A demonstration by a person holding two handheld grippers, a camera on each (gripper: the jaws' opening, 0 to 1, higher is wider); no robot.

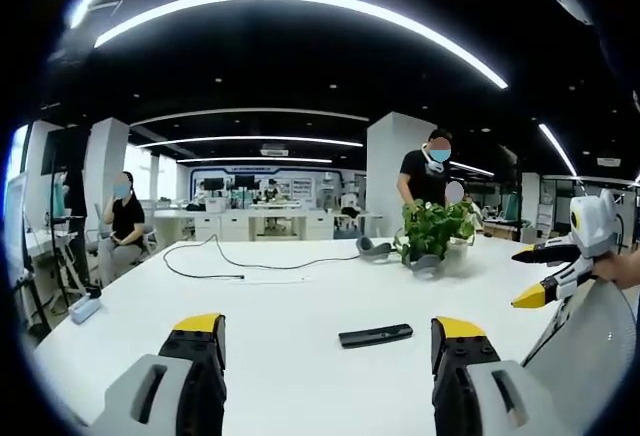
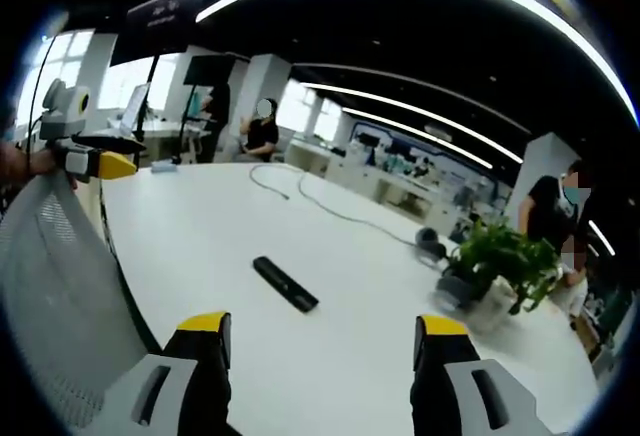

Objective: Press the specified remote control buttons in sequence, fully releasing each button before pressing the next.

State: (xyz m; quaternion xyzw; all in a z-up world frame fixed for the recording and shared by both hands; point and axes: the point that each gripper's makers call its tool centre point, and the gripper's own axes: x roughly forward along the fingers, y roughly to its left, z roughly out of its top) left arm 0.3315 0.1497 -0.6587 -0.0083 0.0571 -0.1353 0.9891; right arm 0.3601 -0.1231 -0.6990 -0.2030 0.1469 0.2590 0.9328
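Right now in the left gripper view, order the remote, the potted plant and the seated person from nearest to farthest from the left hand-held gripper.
1. Remote: black, lying flat on the white table, just ahead of the left hand-held gripper.
2. Potted plant: farther back on the table, right of centre.
3. Seated person: beyond the table's far left edge.

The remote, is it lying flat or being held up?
Lying flat. The remote rests on the white table, with both tongs open and apart from it.

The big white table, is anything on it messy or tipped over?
Nothing stands out. The slim black remote control lies flat on the white table, the leafy green potted plant stands upright, and a thin black cable trails loosely across.
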